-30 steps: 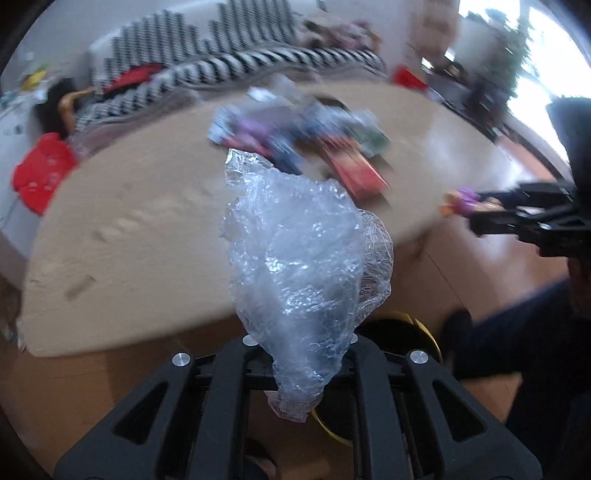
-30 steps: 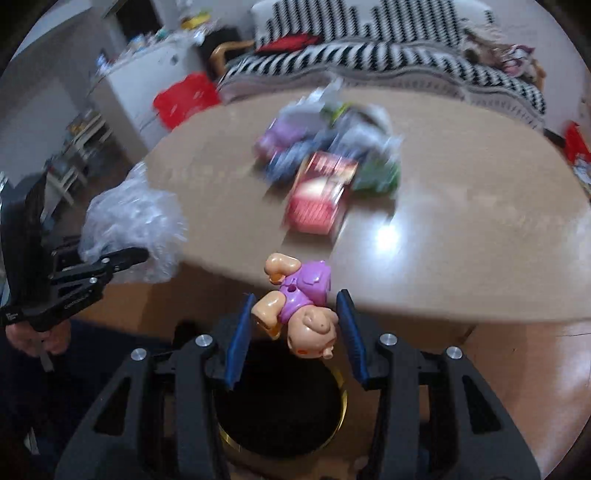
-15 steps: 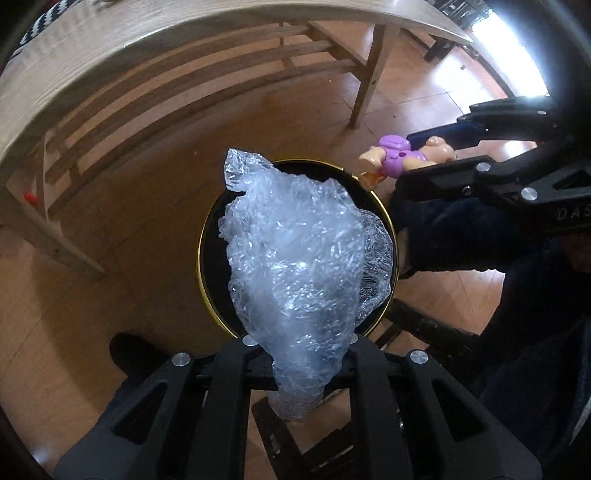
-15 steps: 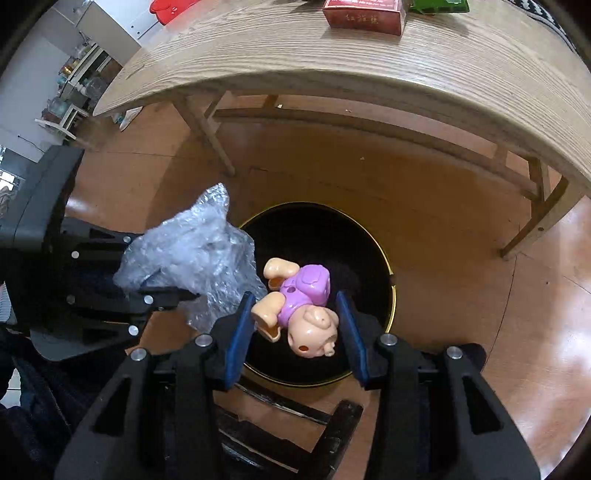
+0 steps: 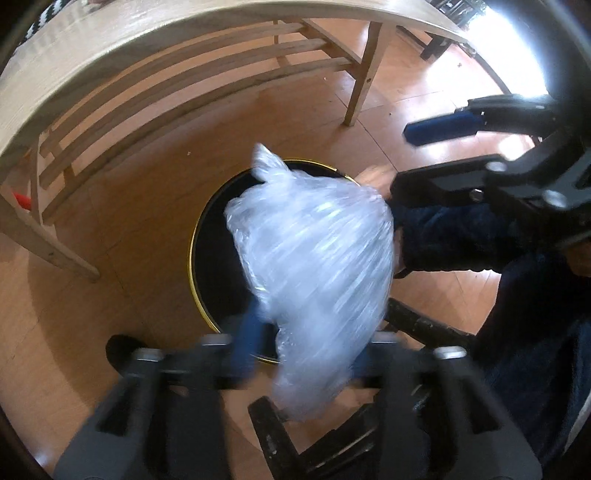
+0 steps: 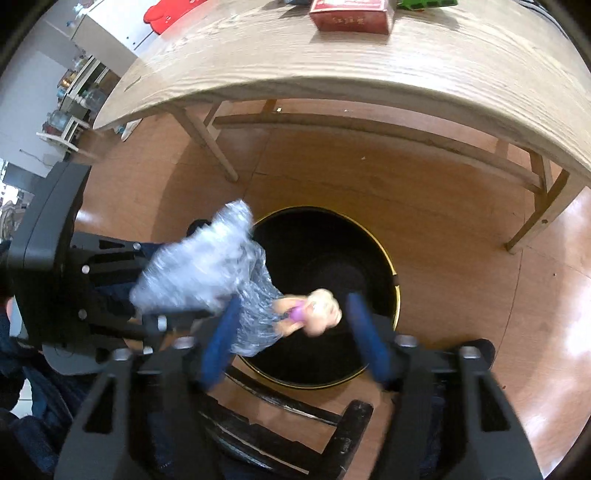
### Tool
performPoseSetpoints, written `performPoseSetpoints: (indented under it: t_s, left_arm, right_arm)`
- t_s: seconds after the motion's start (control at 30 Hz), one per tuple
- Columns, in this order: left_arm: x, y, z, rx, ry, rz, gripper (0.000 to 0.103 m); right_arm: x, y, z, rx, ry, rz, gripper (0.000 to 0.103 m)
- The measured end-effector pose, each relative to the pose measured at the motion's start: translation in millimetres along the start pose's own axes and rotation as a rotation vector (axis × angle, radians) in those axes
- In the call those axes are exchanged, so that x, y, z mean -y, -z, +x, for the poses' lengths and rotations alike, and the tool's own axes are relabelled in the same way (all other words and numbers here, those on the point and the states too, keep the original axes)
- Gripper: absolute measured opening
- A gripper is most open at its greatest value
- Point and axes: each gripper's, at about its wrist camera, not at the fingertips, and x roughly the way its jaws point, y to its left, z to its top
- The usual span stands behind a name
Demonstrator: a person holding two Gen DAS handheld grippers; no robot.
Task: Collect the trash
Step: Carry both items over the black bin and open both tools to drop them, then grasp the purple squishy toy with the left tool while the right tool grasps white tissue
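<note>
Opening over the black bin, the left gripper has its fingers spread, and the crumpled clear plastic bag sits loose between them, above the bin's gold rim. The right gripper is also opening above the bin: its blue fingers stand clear of the small purple doll, which is blurred over the bin's dark mouth. Beyond the bin, the wooden counter carries a red box.
</note>
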Motion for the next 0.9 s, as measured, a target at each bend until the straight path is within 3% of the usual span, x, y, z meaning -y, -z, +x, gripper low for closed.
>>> performPoseSetpoints:
  t_s: [0.03,0.17,0.43,0.53,0.73,0.9]
  left_arm:
    - [0,0,-2,0.011,-0.008,0.001,0.072]
    - [-1,-1,-3,0.018,-0.015,-0.007,0.075]
    - [2,-4,-7,0.029,-0.034,0.000,0.076]
    - [2,-5,-14,0.055,-0.044,0.010,0.076]
    - [6,-14,-47,0.179,-0.034,0.015,0.076]
    - [-11,-32,-101,0.368,-0.076,-0.046,0.081]
  right_arm:
    - [0,-1,-1,0.005,0.000,0.002,0.074]
    - [3,-3,-3,0.016,0.004,0.016,0.074]
    - [0,-5,-9,0.044,0.015,0.012,0.074]
    - [-2,-6,-15,0.076,0.027,0.001,0.083]
    - [-2,-12,-52,0.232,0.037,-0.009,0.083]
    - [14,-28,-95,0.386,0.061,0.049,0.084]
